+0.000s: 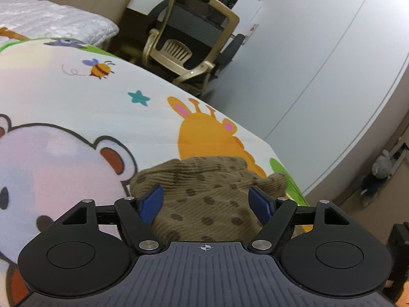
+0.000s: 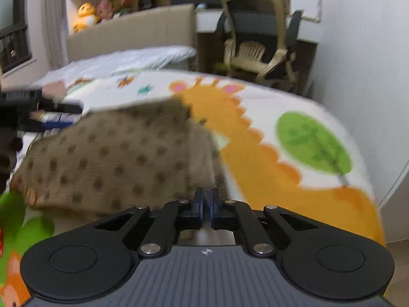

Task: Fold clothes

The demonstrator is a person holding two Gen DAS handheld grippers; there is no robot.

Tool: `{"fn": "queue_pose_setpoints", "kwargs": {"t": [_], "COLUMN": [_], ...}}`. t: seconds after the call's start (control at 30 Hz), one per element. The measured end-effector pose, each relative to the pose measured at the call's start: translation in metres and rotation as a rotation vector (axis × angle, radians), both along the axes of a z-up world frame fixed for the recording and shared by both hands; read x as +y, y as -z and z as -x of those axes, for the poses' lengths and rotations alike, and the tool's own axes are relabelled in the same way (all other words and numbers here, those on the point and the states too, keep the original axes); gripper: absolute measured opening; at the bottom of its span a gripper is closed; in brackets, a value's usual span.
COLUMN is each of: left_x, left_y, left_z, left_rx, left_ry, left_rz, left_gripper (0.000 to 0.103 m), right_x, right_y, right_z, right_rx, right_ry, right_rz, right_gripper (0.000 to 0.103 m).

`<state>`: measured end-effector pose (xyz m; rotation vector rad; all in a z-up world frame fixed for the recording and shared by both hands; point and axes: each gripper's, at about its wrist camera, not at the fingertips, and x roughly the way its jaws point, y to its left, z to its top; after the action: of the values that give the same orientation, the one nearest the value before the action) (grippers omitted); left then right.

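Blue pads of the left tool stand wide apart just ahead of its black linkage, and the brown ribbed garment with dark spots bunches up between them; the cloth rises in the gap, but whether either pad presses on it cannot be told, so this tool reads as open around the fabric. Beyond its fingertips the garment ends in a rumpled edge lying on the cartoon-print bed cover, with an orange giraffe printed just past the cloth and a bear face off to the tool's left. Farther ahead stands a beige office chair on the floor. In the right wrist view, which is blurred, the right tool has its two blue pads drawn together with only a thin slit between them; the garment spreads ahead and to the left of those pads, and its near edge comes down to the fingertips, though the blur hides whether cloth is pinched there. Left of the garment in that view, the left tool shows as a dark shape at the cloth's far side. A green tree print lies to the right of the right tool on the cover.
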<state>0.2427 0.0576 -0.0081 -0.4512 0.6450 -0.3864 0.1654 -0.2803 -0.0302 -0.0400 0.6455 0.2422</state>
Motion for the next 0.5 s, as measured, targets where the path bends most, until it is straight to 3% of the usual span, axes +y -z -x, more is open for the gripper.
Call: {"fn": "queue_pose_setpoints", "kwargs": {"t": [0.13, 0.17, 0.23, 0.27, 0.3, 0.37, 0.47, 0.5], "left_x": [0.007, 0.008, 0.009, 0.011, 0.014, 0.018, 0.026, 0.03], "left_y": [0.005, 0.007, 0.013, 0.016, 0.019, 0.018, 0.013, 0.011], "left_z": [-0.003, -0.005, -0.009, -0.009, -0.009, -0.008, -0.005, -0.004], "left_rx": [0.024, 0.042, 0.085, 0.092, 0.094, 0.1, 0.102, 0.098], "left_ry": [-0.058, -0.075, -0.104, -0.109, -0.112, -0.121, -0.155, -0.172], "left_rz": [0.006, -0.004, -0.021, -0.012, 0.001, -0.005, -0.032, -0.037], "left_gripper": [0.084, 0.091, 0.091, 0.091, 0.091, 0.089, 0.089, 0.089], "right_x": [0.001, 0.007, 0.018, 0.028, 0.037, 0.056, 0.045, 0.04], "right_y": [-0.03, -0.033, -0.038, -0.033, -0.024, 0.004, 0.02, 0.017], "right_z": [-0.013, -0.02, -0.033, -0.045, -0.056, -0.077, -0.089, -0.088], "right_rx": [-0.121, -0.139, -0.173, -0.151, -0.113, -0.048, -0.037, -0.034], "right_ry": [-0.044, -0.073, -0.132, -0.171, -0.202, -0.18, -0.092, -0.059], "right_rz": [-0.073, -0.09, -0.124, -0.133, -0.118, 0.021, 0.038, 0.028], "right_gripper": [0.008, 0.011, 0.022, 0.034, 0.036, 0.036, 0.051, 0.051]}}
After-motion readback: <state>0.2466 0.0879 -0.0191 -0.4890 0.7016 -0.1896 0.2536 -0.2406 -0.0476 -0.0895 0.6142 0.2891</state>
